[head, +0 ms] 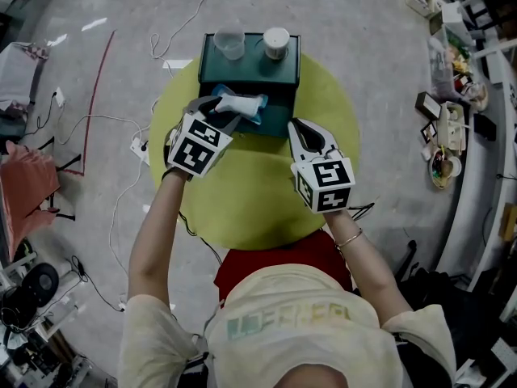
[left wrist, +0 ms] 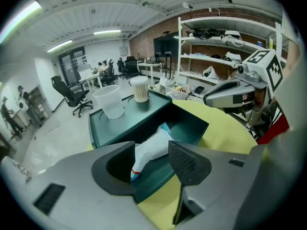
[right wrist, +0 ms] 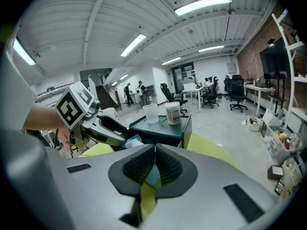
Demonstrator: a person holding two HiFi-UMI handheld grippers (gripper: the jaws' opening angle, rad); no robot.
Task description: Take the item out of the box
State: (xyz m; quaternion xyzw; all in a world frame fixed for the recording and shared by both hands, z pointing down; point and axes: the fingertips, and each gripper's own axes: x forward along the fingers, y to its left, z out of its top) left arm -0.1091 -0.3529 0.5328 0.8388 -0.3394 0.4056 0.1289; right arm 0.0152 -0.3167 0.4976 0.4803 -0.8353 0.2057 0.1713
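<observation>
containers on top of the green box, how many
2, both on top of the green box: a clear plastic cup at the head view's left, a capped jar at its right. None seems hidden.

A round yellow-green table (head: 242, 204) stands on a polished grey floor (head: 388, 95). Directly on the table, at its far edge, sits a dark green box (head: 250, 73), with its front compartment open toward the person. On the box's flat top stand a clear plastic cup (head: 229, 44) at the left and a white-lidded jar (head: 275, 43) at the right, near each other but apart. White cables (head: 105, 118) and a power strip (head: 139, 148) lie on the floor left of the table.
</observation>
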